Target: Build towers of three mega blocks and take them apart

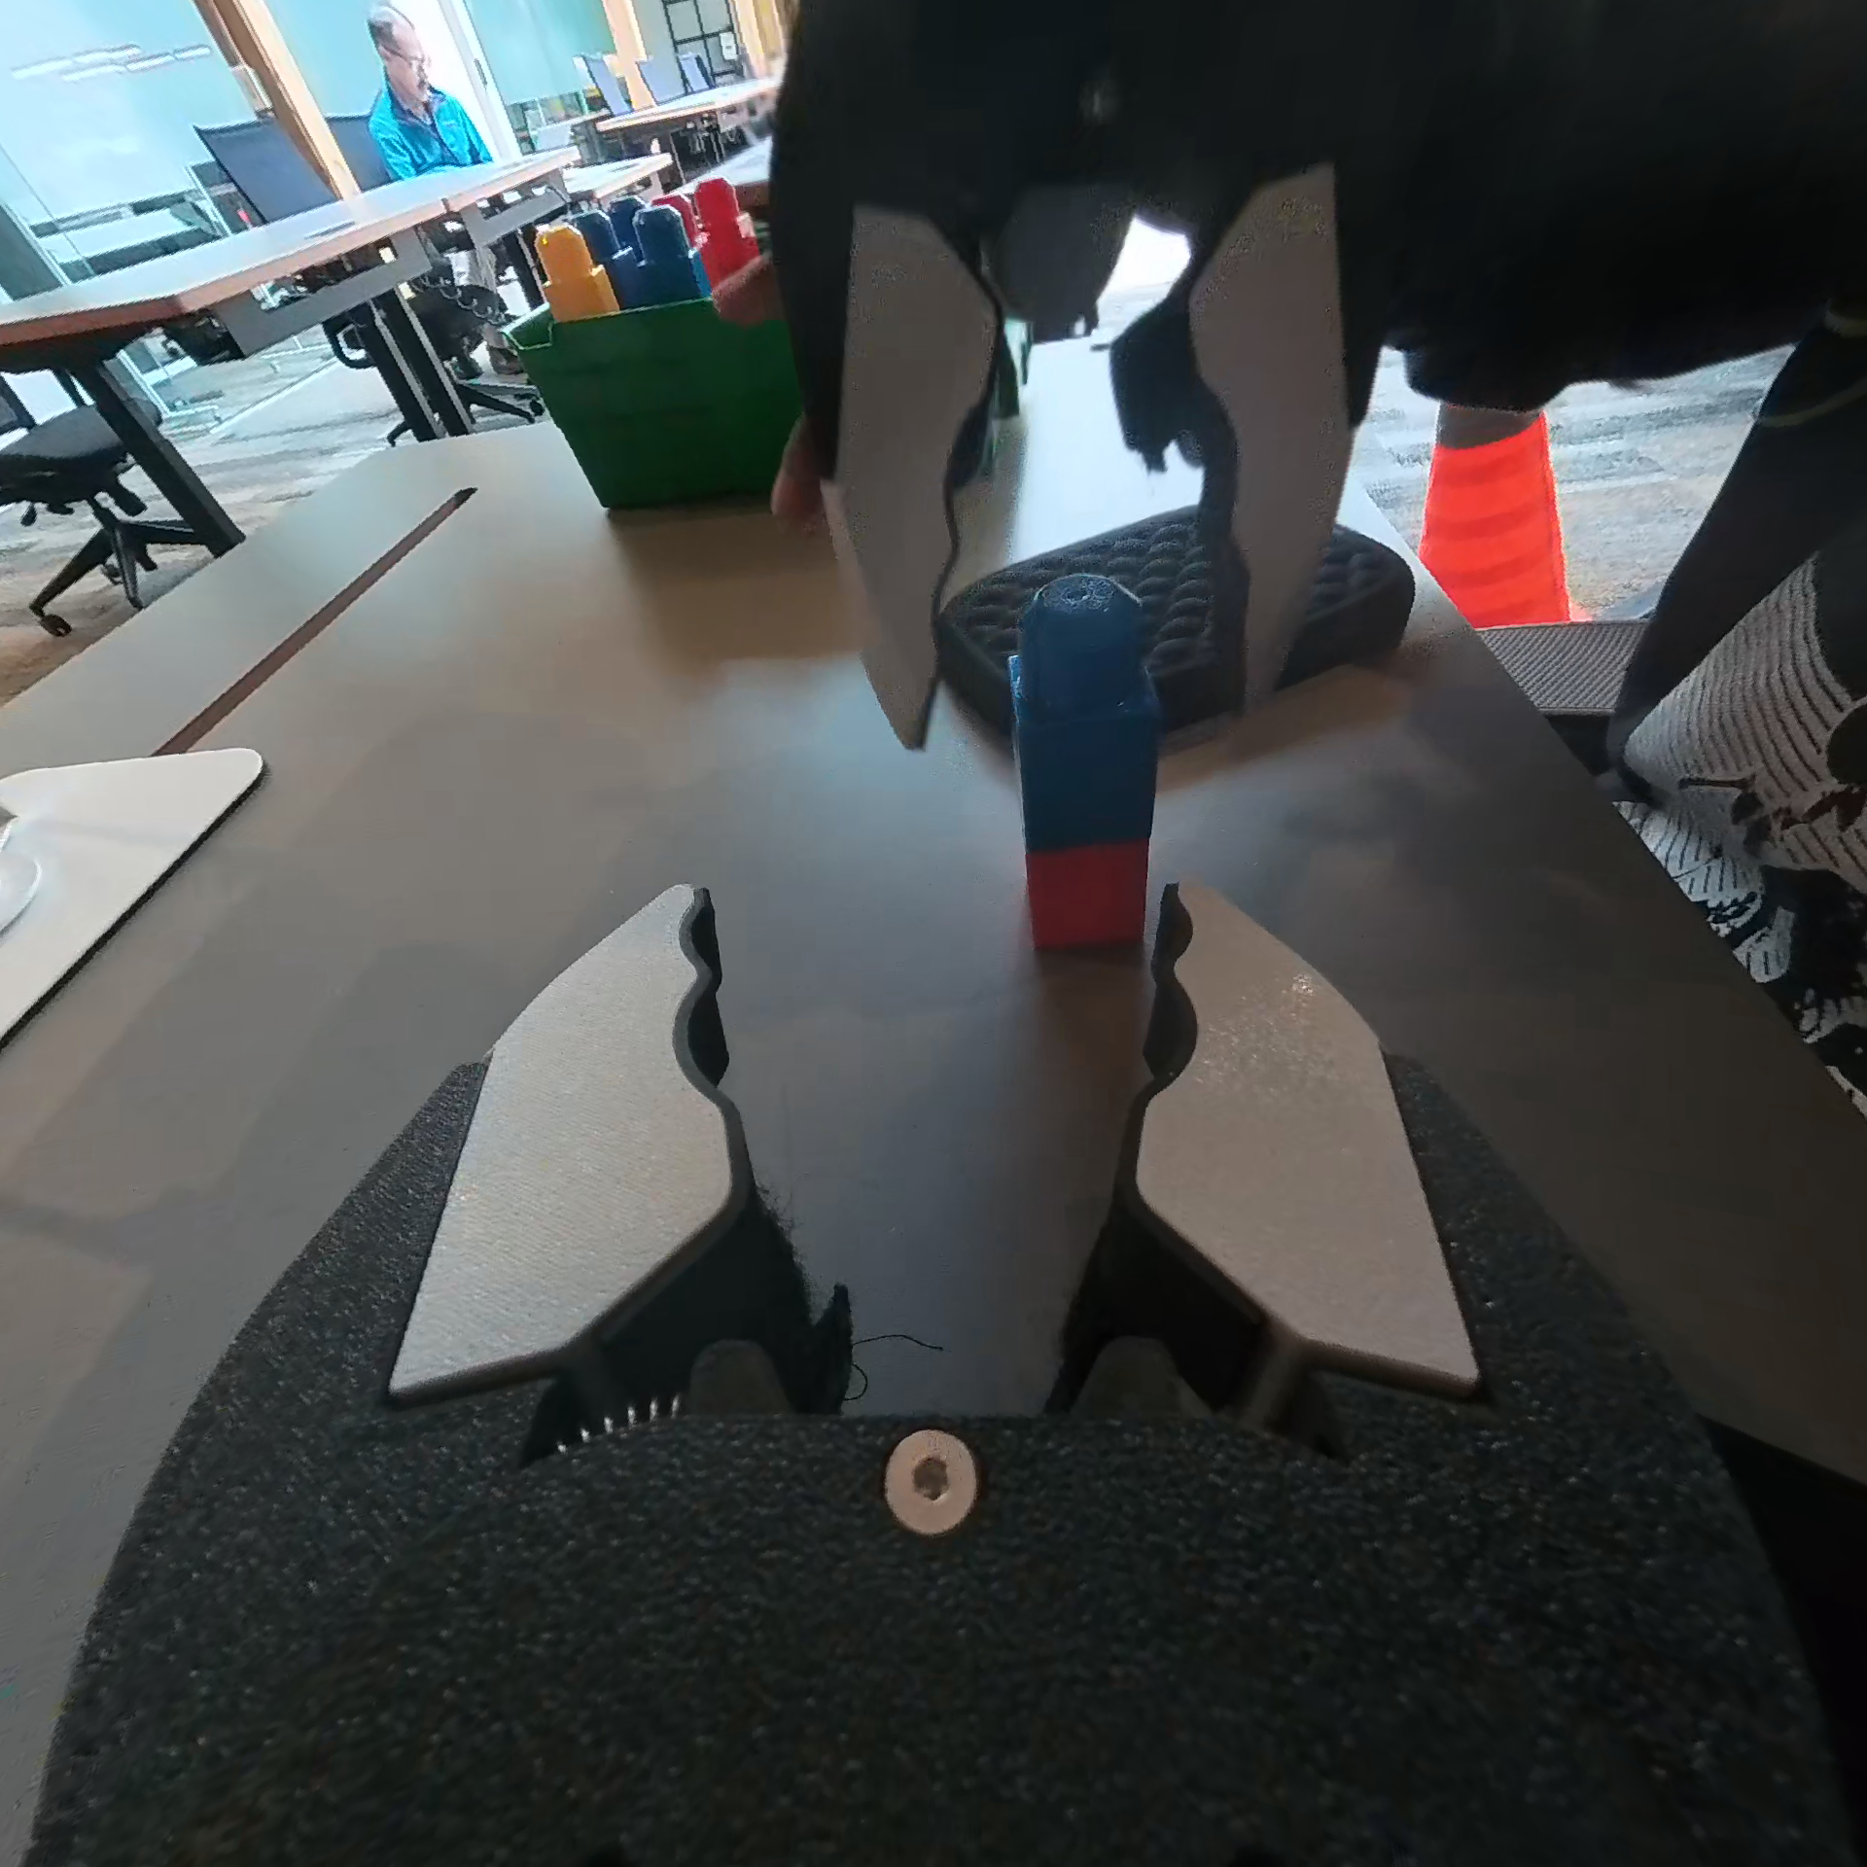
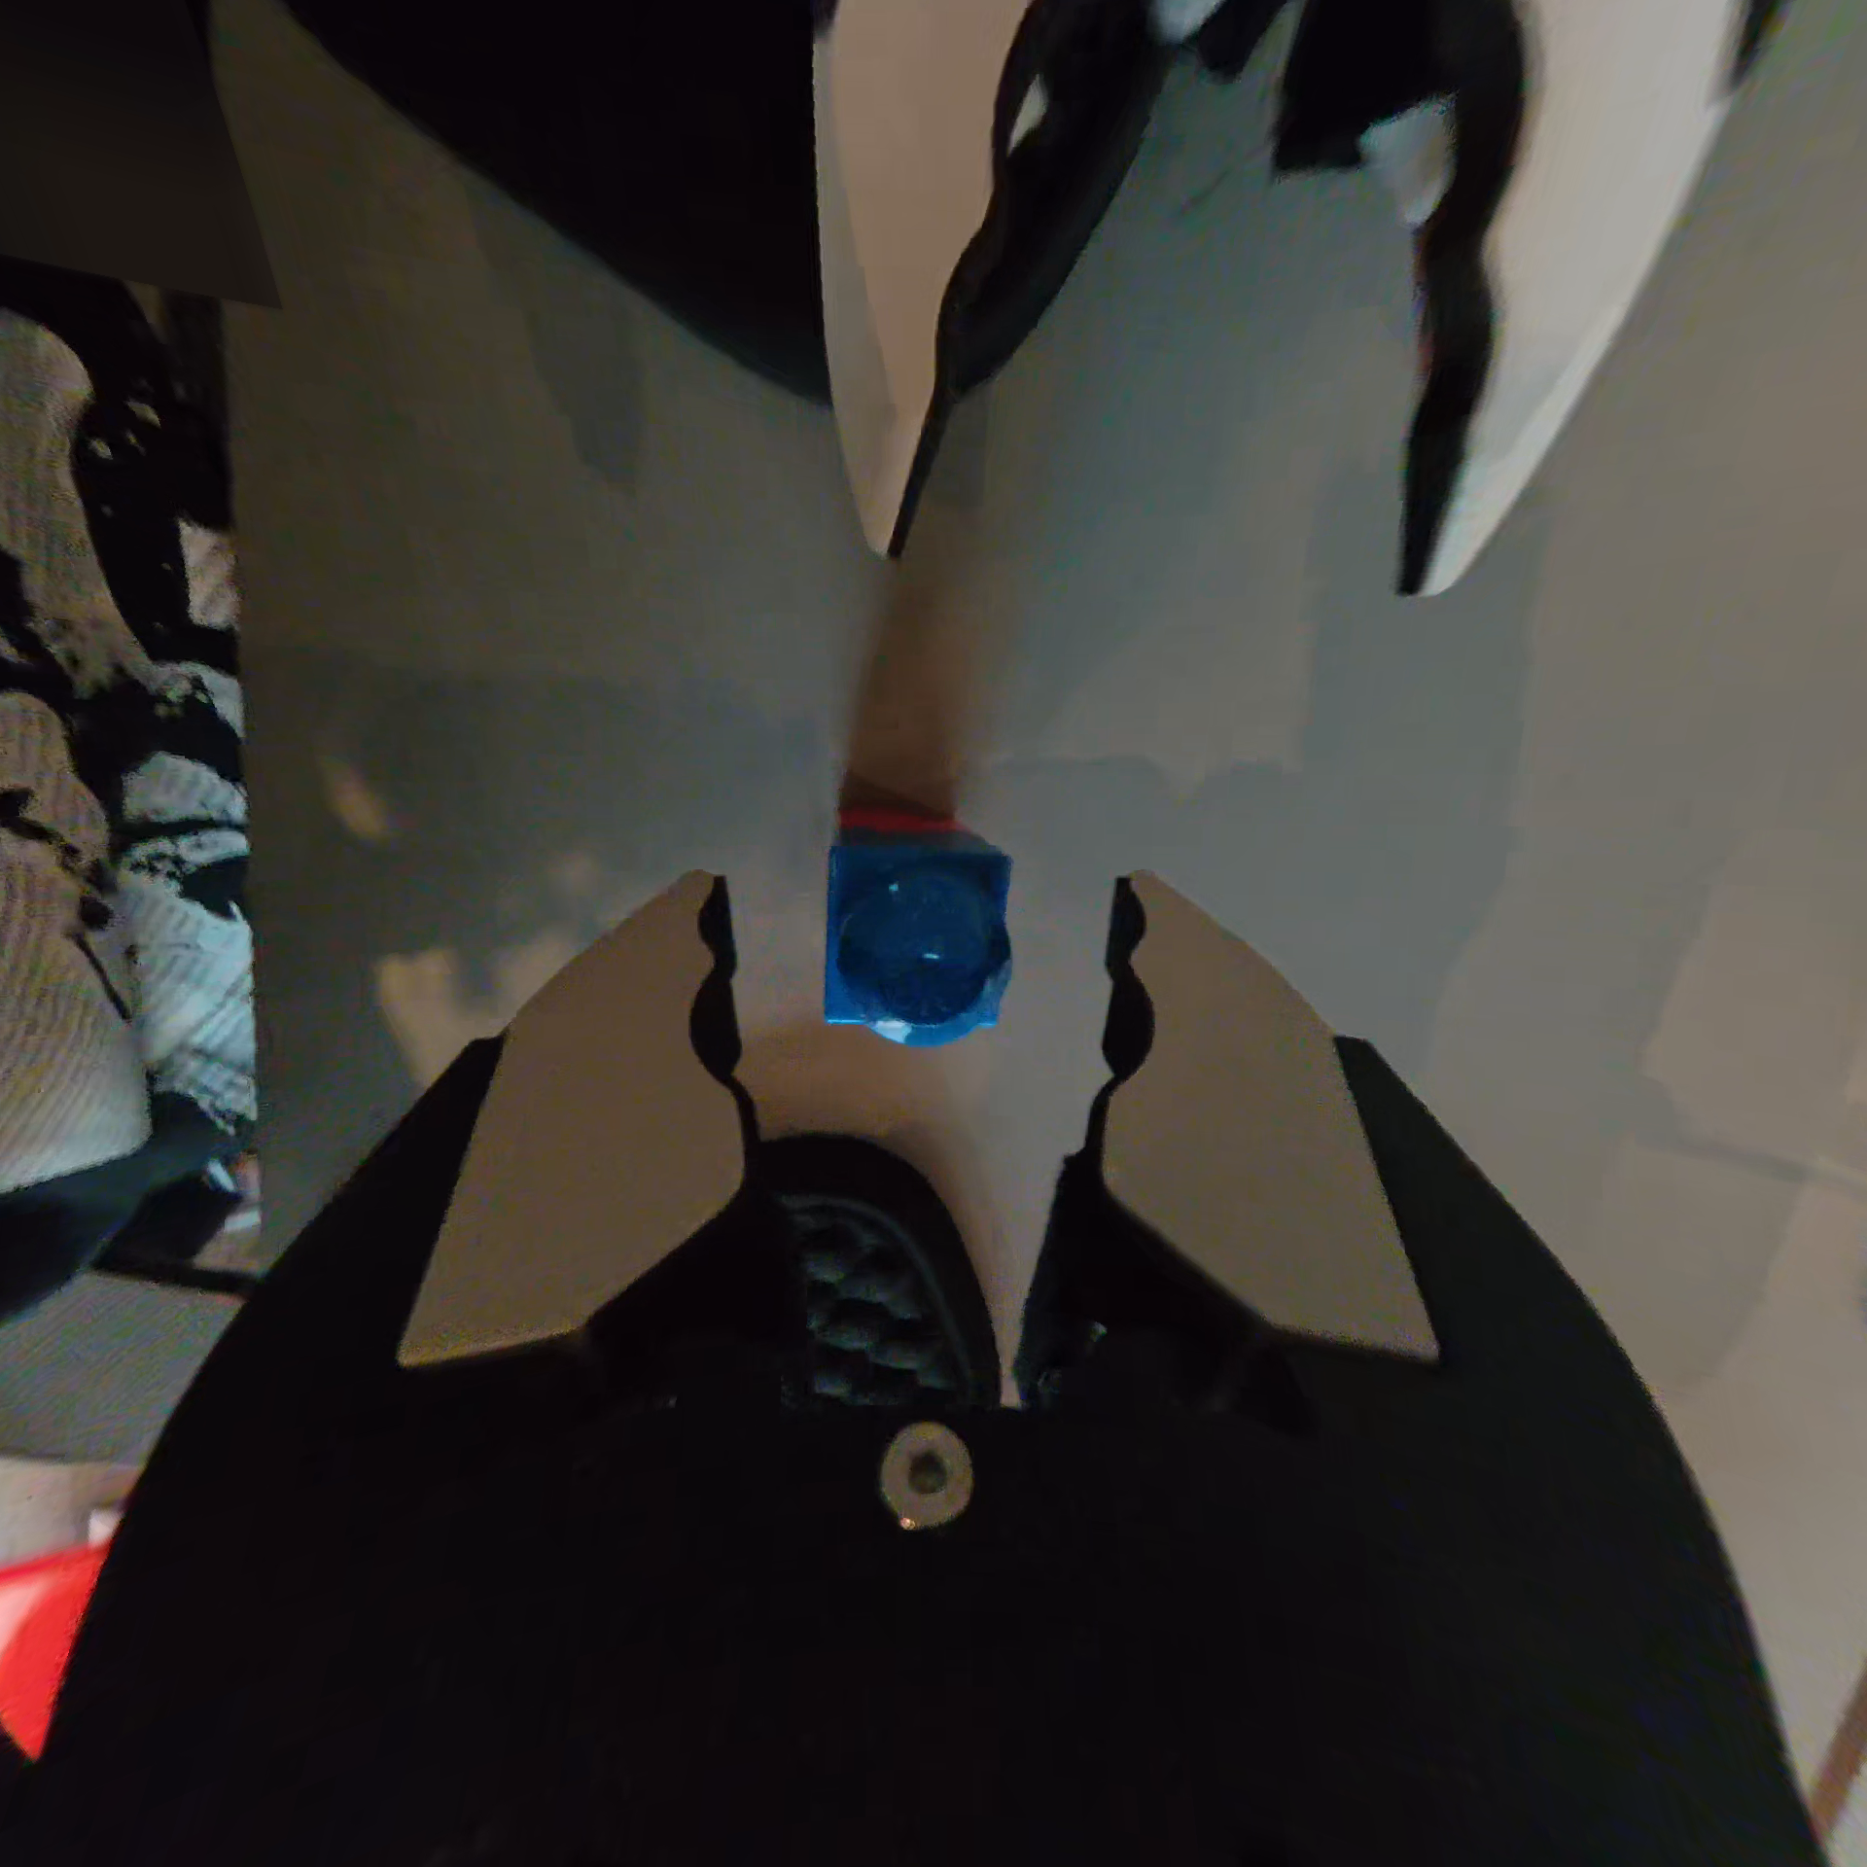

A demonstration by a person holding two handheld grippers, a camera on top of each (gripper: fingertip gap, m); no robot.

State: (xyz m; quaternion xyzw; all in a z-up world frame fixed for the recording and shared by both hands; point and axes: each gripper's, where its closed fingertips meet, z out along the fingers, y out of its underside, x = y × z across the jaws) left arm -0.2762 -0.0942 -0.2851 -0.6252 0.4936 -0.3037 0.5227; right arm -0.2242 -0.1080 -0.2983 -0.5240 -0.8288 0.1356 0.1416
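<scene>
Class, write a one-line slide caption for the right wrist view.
Open right gripper poised directly above a blue block stacked on a red block.

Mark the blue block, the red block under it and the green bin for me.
blue block (image 1: 1086, 778), left wrist view, on its front face.
red block (image 1: 1088, 897), left wrist view, on its front face, bottom of the stack.
green bin (image 1: 667, 404), left wrist view, on its front wall.

Open office: long wooden desks (image 1: 303, 242), black swivel chairs (image 1: 71, 465), glass partitions (image 1: 101, 111) (teal-tinted), patterned carpet (image 1: 1616, 455), daylight beyond.
</scene>
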